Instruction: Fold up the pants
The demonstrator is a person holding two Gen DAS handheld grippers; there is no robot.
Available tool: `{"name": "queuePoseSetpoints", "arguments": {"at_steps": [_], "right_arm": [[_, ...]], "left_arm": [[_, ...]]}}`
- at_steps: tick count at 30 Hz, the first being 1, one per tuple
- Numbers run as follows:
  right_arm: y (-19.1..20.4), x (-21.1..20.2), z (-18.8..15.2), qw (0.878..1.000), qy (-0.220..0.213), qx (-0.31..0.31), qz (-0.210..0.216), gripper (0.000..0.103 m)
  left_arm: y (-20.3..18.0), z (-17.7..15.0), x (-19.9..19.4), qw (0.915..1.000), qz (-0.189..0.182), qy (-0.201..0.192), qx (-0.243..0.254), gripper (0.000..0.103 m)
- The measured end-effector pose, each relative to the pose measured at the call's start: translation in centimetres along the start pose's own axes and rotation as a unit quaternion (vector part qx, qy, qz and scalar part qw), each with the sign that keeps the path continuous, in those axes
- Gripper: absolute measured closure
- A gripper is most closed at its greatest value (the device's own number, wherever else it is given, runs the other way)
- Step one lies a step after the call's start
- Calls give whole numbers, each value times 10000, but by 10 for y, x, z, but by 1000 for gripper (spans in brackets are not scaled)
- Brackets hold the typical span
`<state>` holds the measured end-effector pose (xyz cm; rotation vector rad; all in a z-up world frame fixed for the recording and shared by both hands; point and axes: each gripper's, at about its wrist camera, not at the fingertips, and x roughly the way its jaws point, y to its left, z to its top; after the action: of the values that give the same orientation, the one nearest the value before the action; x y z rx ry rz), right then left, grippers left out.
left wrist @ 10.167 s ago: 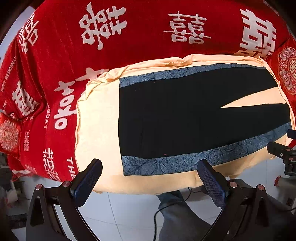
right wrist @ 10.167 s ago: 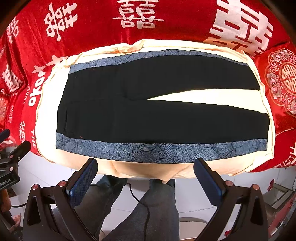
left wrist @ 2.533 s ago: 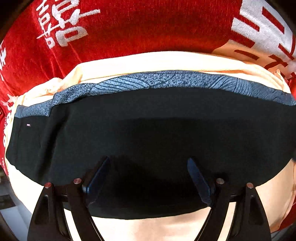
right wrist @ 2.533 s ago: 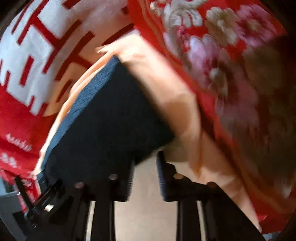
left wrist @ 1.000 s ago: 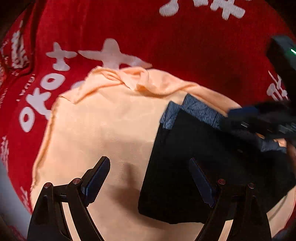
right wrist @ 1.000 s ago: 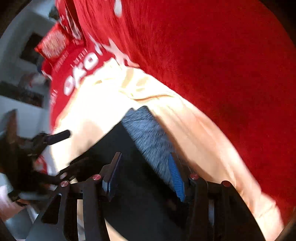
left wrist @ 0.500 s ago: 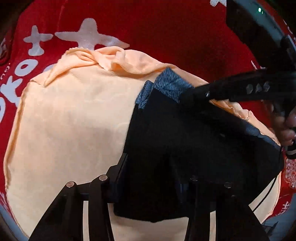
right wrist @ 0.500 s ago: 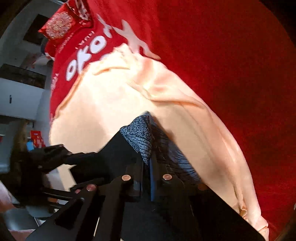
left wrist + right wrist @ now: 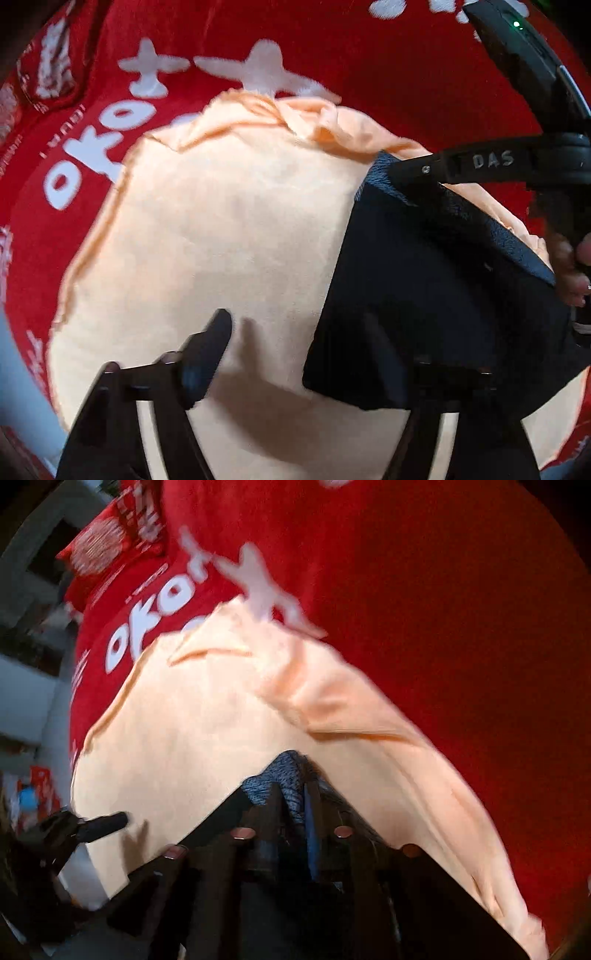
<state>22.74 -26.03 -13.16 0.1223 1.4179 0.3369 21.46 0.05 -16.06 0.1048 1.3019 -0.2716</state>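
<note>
Pinching the grey patterned corner of the black pants (image 9: 291,786), the right gripper (image 9: 295,812) has its fingers pressed close together on the fabric. The left gripper (image 9: 295,347) spreads wide, one finger (image 9: 207,343) over the peach cloth (image 9: 221,240), the other over the folded pants, which lie on that cloth atop the red blanket (image 9: 388,55).

"DAS" on right gripper (image 9: 493,161) arm; "OKOT" white on red cloth (image 9: 388,66).

One pants (image 9: 436,295), one peach cloth (image 9: 221,240), one red blanket (image 9: 388,66).
</note>
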Motion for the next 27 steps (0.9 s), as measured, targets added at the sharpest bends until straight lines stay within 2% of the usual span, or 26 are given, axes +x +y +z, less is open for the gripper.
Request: {"name": "queuePoseSetpoints", "arguments": {"at_steps": [1, 4, 6, 9, 12, 13, 17, 20, 24, 27], "right_arm": [[-6, -16, -6, 9997, -139, 184, -32, 57], [-32, -62, -42, 9960, -502, 734, 50, 56], [-56, -85, -77, 9917, -533, 1167, -62, 56], [-104, -111, -147, 9776, -400, 2060, -154, 56], [-145, -135, -227, 9516, -526, 3021, -195, 56], [-161, -144, -264, 9338, -637, 3521, -35, 56], [-180, -144, -360, 8763, -740, 4721, 610, 56], [-176, -130, -390, 8547, -869, 4994, 1122, 56], [-169, -106, -394, 8308, -1160, 5162, 1729, 56], [-161, -94, -385, 8243, -1322, 5145, 1959, 56]], "left_arm": [[-5, 0, -7, 9999, -30, -1, 102, 27], [-23, 2, -27, 9993, -80, -17, 377, 27], [-42, 2, -34, 9981, -185, 0, 586, 27], [-78, 6, -38, 9947, -386, 65, 950, 27], [-121, 9, -33, 9906, -578, 111, 1232, 27], [-137, 8, -29, 9893, -638, 158, 1300, 27], [-185, 0, -8, 9846, -787, 450, 1494, 27], [-219, -10, 5, 9814, -666, 515, 1725, 27], [-241, -20, 20, 9793, -585, 737, 1791, 27], [-250, -26, 22, 9765, -395, 708, 1998, 27]]}}
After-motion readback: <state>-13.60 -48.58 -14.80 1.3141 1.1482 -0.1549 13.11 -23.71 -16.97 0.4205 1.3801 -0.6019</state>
